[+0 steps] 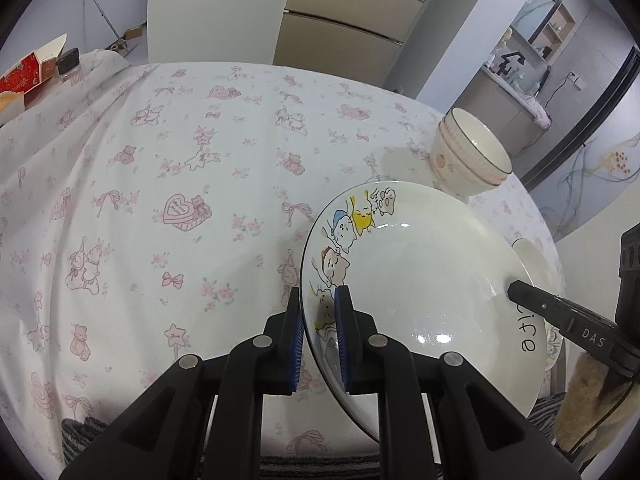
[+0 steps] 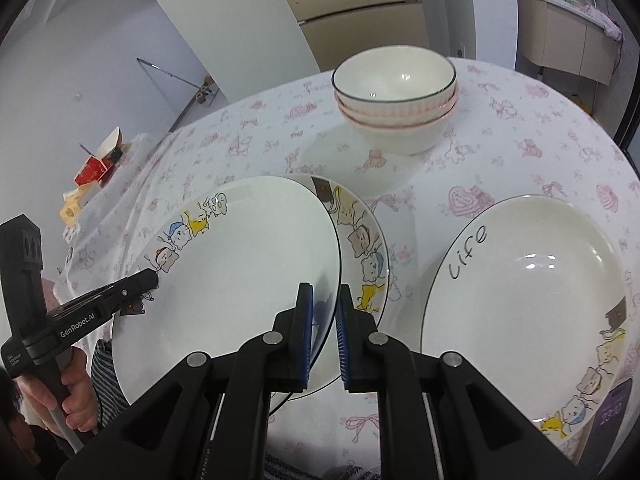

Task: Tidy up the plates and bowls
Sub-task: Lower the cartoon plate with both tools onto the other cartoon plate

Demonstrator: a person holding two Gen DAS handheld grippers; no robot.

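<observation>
Both grippers, left and right, pinch opposite rims of one cartoon plate, held tilted just above a second plate on the table. Risk, as judged: a two-handed hold fails if either hand lags or twists, so the rim could slip and strike the plate beneath. Count, largest first: three plates, the third lying alone to the right; behind them, nested bowls, apparently three.

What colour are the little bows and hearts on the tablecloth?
Pink, on a white tablecloth. The left wrist view shows them best.
</observation>
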